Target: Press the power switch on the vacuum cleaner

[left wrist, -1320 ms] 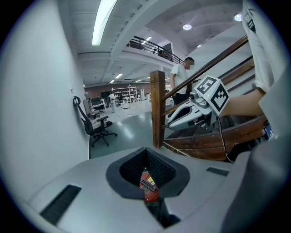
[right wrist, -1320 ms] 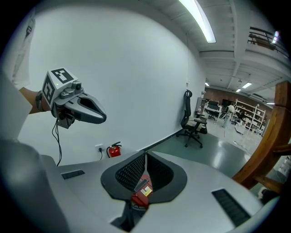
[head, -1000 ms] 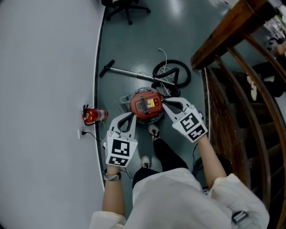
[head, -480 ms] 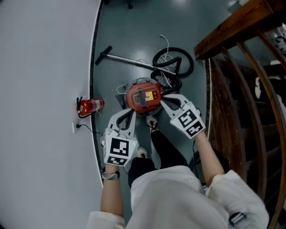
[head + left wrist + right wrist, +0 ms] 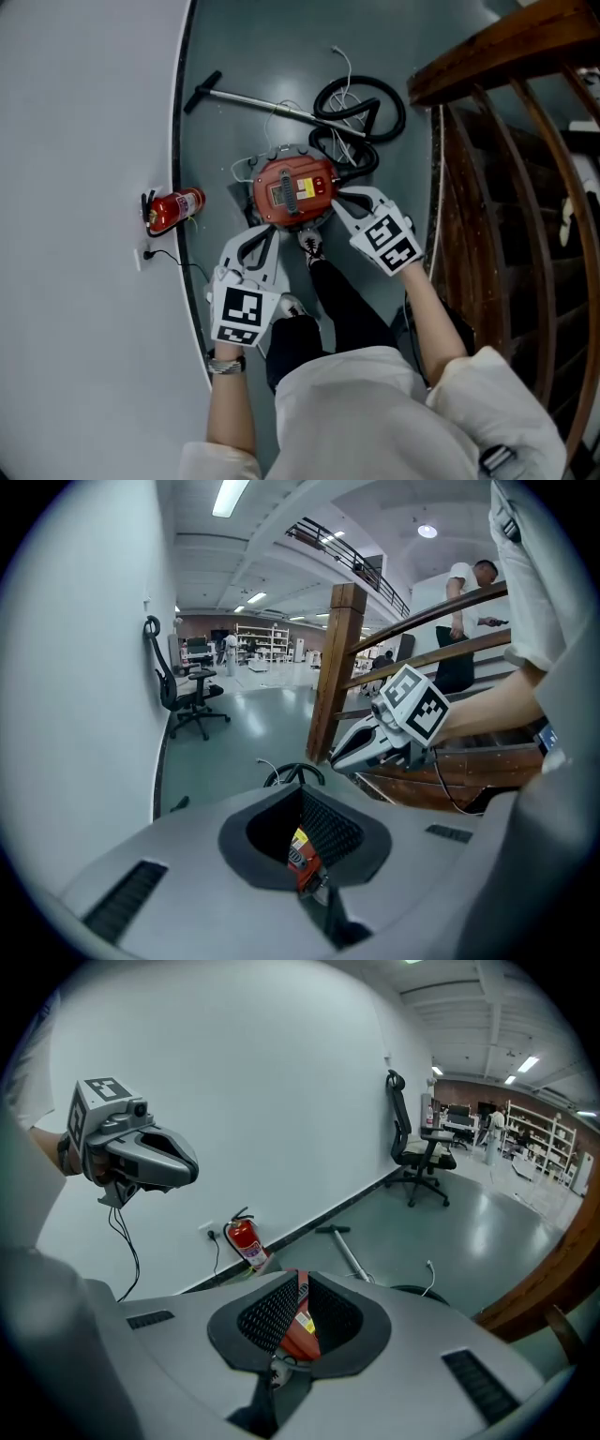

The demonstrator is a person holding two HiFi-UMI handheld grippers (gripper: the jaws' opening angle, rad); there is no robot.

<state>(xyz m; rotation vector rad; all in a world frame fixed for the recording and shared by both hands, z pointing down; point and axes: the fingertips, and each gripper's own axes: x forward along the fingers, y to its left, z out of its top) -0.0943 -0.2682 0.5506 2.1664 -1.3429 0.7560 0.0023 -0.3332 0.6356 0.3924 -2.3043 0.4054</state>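
Head view, vacuum: the red vacuum (image 5: 292,190) sits on the floor at centre frame, just above my shoe (image 5: 311,248). I judge I am standing over it so that the top faces me for the press.
Head view, jaws: the left gripper (image 5: 263,232) is below-left of the vacuum and the right gripper (image 5: 339,199) is at its right edge. Both are pinched together and hold nothing, and a closed tip suits poking a switch.
Head view, hard to tell: a yellow label and a dark handle show on the lid, but I cannot pick out the switch. Nor can I say whether the right tip touches the shell.
Head view, surroundings: the hose (image 5: 361,108) and wand (image 5: 253,98) lie at the top of the frame, well clear of my reach. The extinguisher (image 5: 172,208) lies at left, by the wall (image 5: 84,187).
Left gripper view, jaws: my pads meet and nothing is between them. Only a sliver of the vacuum (image 5: 302,860) shows through the slot, low centre, so this gripper points at it.
Left gripper view, cut off: the gripper body hides the rest of the vacuum, and the right gripper hangs at centre right.
Right gripper view, jaws: closed and empty, with a red strip of the vacuum (image 5: 300,1330) in the slot.
Right gripper view, hidden: the switch is out of sight, and the left gripper hangs at upper left.
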